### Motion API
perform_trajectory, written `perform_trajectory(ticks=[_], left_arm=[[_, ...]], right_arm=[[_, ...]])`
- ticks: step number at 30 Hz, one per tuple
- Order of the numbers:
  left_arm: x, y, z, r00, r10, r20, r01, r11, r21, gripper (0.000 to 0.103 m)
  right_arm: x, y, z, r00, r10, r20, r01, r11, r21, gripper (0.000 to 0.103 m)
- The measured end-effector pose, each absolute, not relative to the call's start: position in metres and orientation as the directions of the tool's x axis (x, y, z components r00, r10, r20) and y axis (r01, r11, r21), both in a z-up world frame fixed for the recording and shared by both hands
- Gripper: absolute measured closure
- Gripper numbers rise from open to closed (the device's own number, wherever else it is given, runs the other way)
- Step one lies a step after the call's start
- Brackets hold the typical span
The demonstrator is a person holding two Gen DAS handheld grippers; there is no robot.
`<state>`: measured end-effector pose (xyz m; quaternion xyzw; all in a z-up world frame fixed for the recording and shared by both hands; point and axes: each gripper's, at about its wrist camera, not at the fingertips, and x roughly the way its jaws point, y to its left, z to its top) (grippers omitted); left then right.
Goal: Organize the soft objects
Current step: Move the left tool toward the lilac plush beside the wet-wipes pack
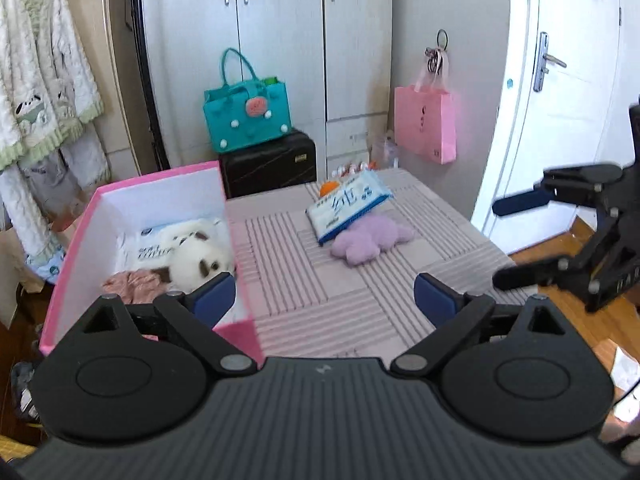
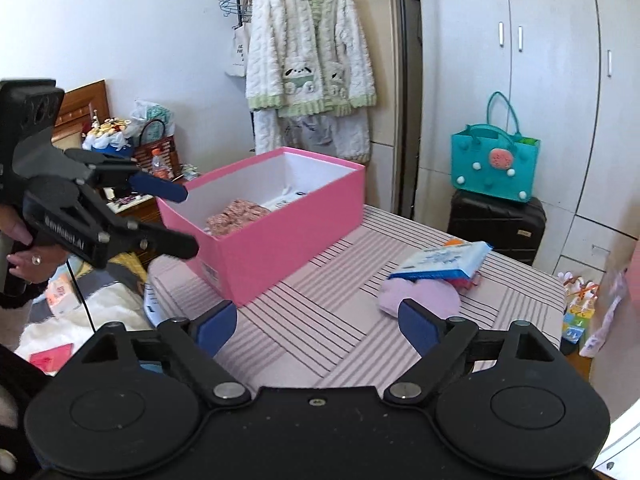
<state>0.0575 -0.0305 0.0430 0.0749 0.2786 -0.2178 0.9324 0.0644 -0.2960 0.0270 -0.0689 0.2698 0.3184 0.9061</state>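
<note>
A pink box (image 1: 160, 184) (image 2: 288, 232) stands on the striped table (image 1: 320, 292) (image 2: 320, 320). Inside lie a white and brown plush (image 1: 200, 256), a pink knitted cloth (image 1: 132, 284) (image 2: 236, 216) and a white packet (image 1: 156, 248). Farther out, a blue and white tissue pack (image 1: 348, 208) (image 2: 440, 264) leans on a lilac plush (image 1: 372, 240) (image 2: 420, 296). My left gripper (image 1: 324, 296) (image 2: 184, 220) is open with nothing in it, at the box's near corner. My right gripper (image 2: 320, 320) (image 1: 504, 240) is open and bare, short of the lilac plush.
A teal felt bag (image 1: 248, 116) (image 2: 492, 172) sits on a black suitcase (image 1: 268, 164) (image 2: 496, 224) behind the table. A pink paper bag (image 1: 424, 120) hangs by the white door (image 1: 560, 100). A fluffy robe (image 2: 308, 64) (image 1: 40, 80) hangs on a rack. Clutter lies beside the table.
</note>
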Motion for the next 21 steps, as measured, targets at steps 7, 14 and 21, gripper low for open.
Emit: perform_trajectory(ticks=[7,14,21], left_arm=[[0.086,-0.06,0.016,0.797,-0.335,-0.503,0.409,0.912,0.041,0.006],[0.109,-0.079,0.007,0.751,-0.424,-0.507,0.452,0.889,-0.073,0.006],[0.135,-0.105,-0.009,0.723,-0.453,-0.522,0.454,0.881,-0.135,0.006]], right_arm=[[0.083,-0.314,-0.013,0.697,0.538,-0.474,-0.594,0.803,0.039,0.011],[0.111,-0.324,-0.035,0.778,0.465,-0.423,-0.544,0.835,-0.082,0.011],[0.149,-0.342,-0.055,0.748,0.466,-0.473,-0.533,0.846,-0.008,0.011]])
